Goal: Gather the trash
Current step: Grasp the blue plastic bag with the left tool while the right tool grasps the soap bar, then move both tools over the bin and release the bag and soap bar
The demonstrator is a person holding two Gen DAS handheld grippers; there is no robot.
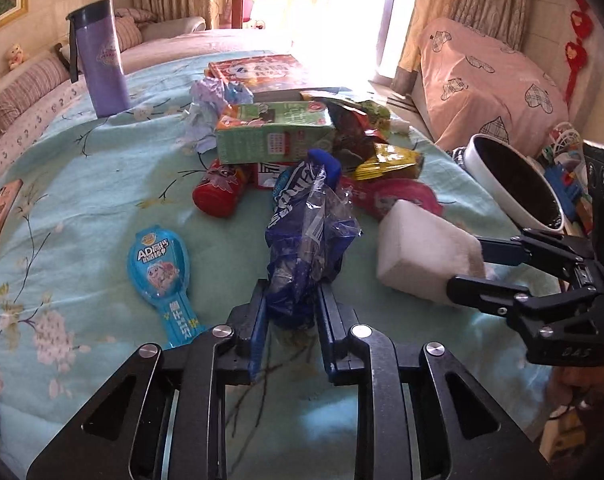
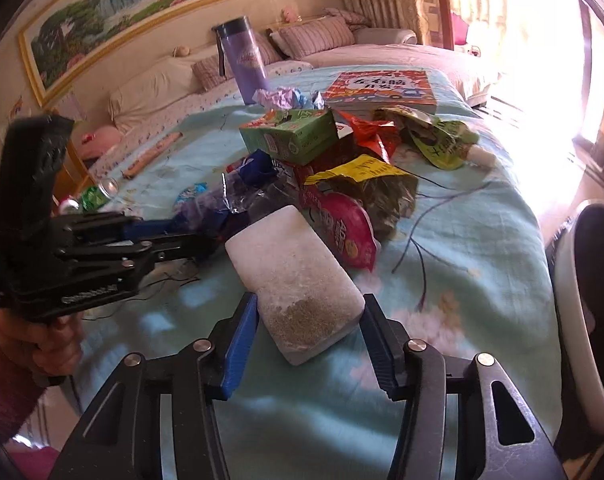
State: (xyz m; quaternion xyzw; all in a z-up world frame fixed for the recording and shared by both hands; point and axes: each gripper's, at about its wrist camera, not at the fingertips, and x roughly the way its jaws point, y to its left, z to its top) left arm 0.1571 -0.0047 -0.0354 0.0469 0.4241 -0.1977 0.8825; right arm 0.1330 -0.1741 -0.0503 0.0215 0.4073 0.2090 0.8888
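— Where is the trash being held?
— The blue wrapper is being clamped in the left tongs, the white foam block in the right tongs, its long axis pointing forward.
— And the bin?
— It is being seen off the tabletop edge, nearer the right tongs.

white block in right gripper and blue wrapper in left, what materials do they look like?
White block: looks like foam or sponge, matte and porous, with a speckled brownish patch at the near end; could be a dirty cleaning sponge. Blue wrapper: thin plastic film, glossy and crinkled, partly clear with printed lettering; the folds and glints suggest it.
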